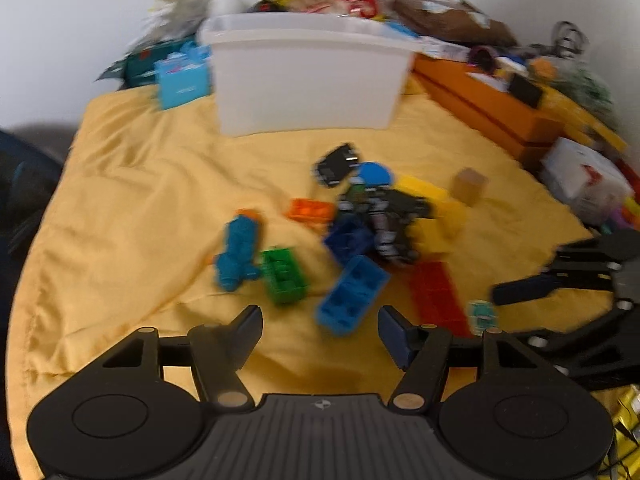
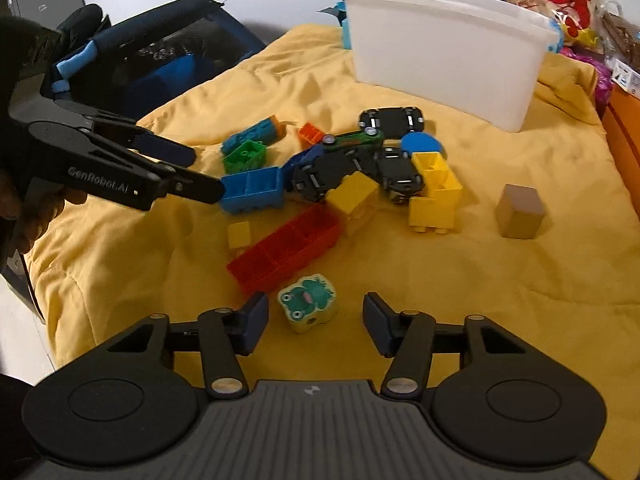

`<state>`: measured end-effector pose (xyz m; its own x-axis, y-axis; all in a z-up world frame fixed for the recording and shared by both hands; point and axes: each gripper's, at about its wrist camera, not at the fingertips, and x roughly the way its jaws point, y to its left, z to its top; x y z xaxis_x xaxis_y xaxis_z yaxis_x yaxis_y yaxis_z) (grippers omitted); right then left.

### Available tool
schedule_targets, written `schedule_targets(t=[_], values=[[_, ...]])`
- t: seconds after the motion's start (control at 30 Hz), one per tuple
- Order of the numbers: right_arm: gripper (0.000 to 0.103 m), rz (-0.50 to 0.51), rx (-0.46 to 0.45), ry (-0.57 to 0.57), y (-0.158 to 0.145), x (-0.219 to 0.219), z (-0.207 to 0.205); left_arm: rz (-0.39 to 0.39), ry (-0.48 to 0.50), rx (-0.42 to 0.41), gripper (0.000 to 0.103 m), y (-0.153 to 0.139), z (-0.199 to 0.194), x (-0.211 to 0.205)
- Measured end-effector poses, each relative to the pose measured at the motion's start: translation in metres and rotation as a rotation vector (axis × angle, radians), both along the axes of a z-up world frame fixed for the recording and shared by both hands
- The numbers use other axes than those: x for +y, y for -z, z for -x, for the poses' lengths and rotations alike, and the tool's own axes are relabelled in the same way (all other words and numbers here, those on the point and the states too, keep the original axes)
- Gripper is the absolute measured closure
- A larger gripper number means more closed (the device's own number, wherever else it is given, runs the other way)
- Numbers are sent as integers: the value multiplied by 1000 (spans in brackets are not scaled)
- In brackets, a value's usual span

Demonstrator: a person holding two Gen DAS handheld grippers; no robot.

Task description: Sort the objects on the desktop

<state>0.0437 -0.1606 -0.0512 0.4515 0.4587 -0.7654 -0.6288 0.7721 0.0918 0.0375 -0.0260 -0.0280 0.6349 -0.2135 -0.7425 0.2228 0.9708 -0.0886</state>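
Observation:
A pile of toy bricks and black toy cars lies on the yellow cloth before a white bin. My left gripper is open, with a blue brick just ahead between its fingers; in the right wrist view it reaches that blue brick from the left. My right gripper is open, with a frog-print cube between its fingertips. A long red brick lies just beyond it.
A wooden block stands alone at the right. A small yellow cube lies left of the red brick. Orange boxes and clutter line the right and back. A dark bag sits off the left edge.

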Motion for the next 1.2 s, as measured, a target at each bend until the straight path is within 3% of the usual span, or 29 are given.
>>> schedule_targets(t=[0.07,0.23,0.37,0.7,0.77,1.0,1.2], values=[[66,20,-18,-18,2,5,1,1,38,-2,36,0,3,-7],[66,13,-17,-27,6,10,-2,-10,80,7,44,7,10,-21],[67,-1,-3,-7,4,4,-6,-8,97,18,66,12,13,-27],[67,-13,22,102,1,-28,-12,-57,167,2,66,25,4,-48],[67,-17,21,109,0,-30,-12,-57,173,3,74,27,2,-50],[67,-55,-4,145,-13,-38,-15,-26,110,-21,74,9,5,-35],[67,-134,-48,202,-42,-44,-32,49,-10,-103,74,-39,-5,-9]])
